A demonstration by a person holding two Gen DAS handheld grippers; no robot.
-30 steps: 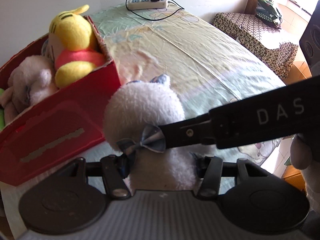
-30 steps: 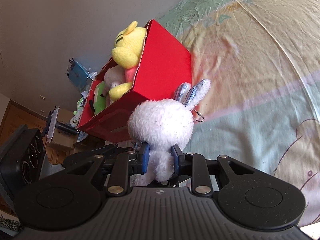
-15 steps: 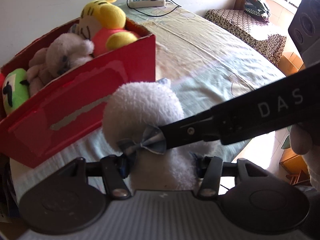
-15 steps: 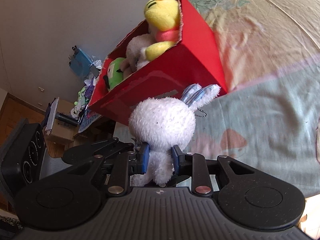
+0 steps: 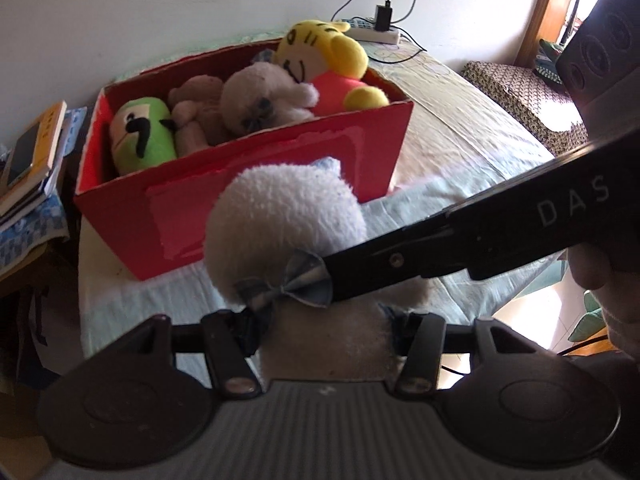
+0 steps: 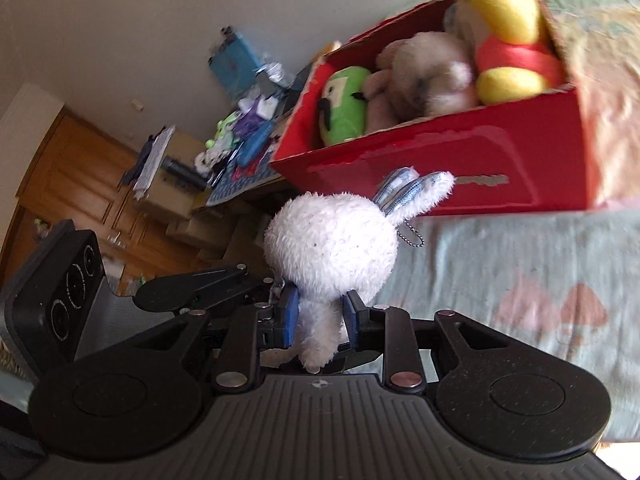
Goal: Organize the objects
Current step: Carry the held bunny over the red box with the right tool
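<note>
Right wrist view: right claw [image 6: 319, 316] clamps white bunny [image 6: 332, 246] before red box [image 6: 460, 160] on bed [image 6: 520, 272]; left claw [image 5: 325, 330] wide around it.

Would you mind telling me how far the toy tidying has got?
Done: a yellow bear, a pale plush and a green plush already lie in the red box. In hand: the right gripper clamps the white bunny, with the left gripper's fingers either side of it. Left: dropping the bunny in.
</note>
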